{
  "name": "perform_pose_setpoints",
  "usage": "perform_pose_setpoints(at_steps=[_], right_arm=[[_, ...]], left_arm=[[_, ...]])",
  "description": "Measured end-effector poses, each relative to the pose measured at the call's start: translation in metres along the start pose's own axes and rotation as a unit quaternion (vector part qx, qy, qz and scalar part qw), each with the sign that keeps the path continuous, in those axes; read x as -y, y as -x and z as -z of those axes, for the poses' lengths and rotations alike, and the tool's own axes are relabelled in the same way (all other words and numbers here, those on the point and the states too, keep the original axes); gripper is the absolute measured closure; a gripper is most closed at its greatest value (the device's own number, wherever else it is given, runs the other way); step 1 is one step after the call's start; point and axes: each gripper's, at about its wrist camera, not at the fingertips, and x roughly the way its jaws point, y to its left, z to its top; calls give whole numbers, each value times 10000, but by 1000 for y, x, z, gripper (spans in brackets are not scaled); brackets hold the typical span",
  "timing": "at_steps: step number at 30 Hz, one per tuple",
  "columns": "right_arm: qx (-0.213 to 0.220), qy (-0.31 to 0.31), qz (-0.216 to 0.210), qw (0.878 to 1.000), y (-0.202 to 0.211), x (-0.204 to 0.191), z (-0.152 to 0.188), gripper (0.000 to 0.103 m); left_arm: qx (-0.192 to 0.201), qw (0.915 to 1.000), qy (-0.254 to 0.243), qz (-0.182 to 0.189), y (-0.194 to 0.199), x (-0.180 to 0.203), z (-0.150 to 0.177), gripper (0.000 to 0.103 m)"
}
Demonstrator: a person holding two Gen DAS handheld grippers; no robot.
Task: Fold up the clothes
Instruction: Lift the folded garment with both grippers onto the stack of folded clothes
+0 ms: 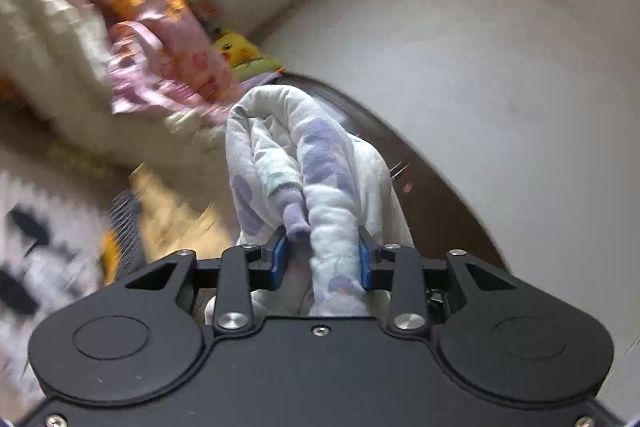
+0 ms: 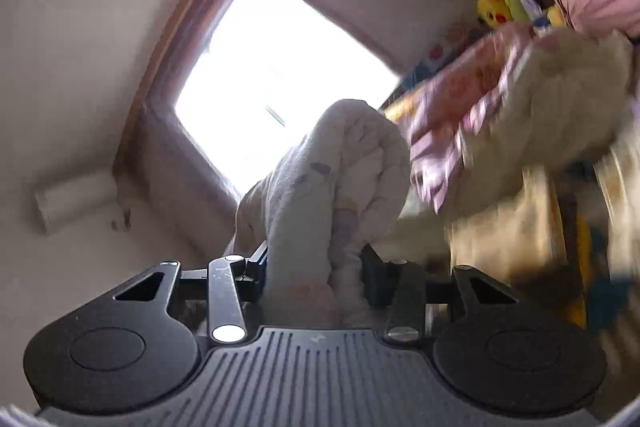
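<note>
left gripper (image 1: 322, 255) pinching bunched white garment (image 1: 296, 155) between its pads; right gripper (image 2: 314, 267) likewise clamped on garment

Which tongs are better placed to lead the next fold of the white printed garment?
Probably left. Both tongs grip the white printed garment, but the left tongs face the bed, whereas the right tongs face the window.

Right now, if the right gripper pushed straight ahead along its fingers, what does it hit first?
The right gripper is shut on a bunched white printed garment, which fills the line just ahead. Past the cloth, the bright window lies roughly in line, though depth is unclear in this fisheye view.
</note>
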Motion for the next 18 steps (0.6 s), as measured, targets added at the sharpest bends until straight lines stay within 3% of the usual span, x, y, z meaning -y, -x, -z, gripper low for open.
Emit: perform_pose_setpoints(at_steps=[3,5,7,8,9,10,12,14,17,18], right_arm=[[258,-175,-76,9995,-25,25,-27,58],[257,-547,110,9981,-43,60,-31,58],[-53,-1105,737,9911,-59,111,-14,58],[-482,-1214,1452,9807,-72,141,5,58],[-818,-1325,2048,9663,-80,170,24,62],[-787,-1424,2169,9625,-78,190,40,62],[-556,-1177,1998,9712,-77,184,40,61],[-709,-960,2034,9718,-81,183,37,61],[-775,-1021,2041,9705,-81,184,32,60],[-776,-1010,2099,9694,-82,180,29,54]], left_arm=[[84,9997,156,170,-37,-23,-20,70],[-57,9983,572,-109,-64,-60,-13,70],[-717,9864,885,-1184,-97,-111,15,69],[-1145,9714,1025,-1812,-112,-140,36,66],[-1177,9687,1051,-1916,-113,-149,43,62],[-1087,9709,1045,-1863,-112,-153,44,62],[-906,9748,1032,-1758,-108,-159,47,62],[-966,9731,1224,-1695,-106,-164,44,61],[-998,9730,1122,-1755,-102,-151,35,48],[-923,9736,1156,-1736,-99,-143,32,41]])
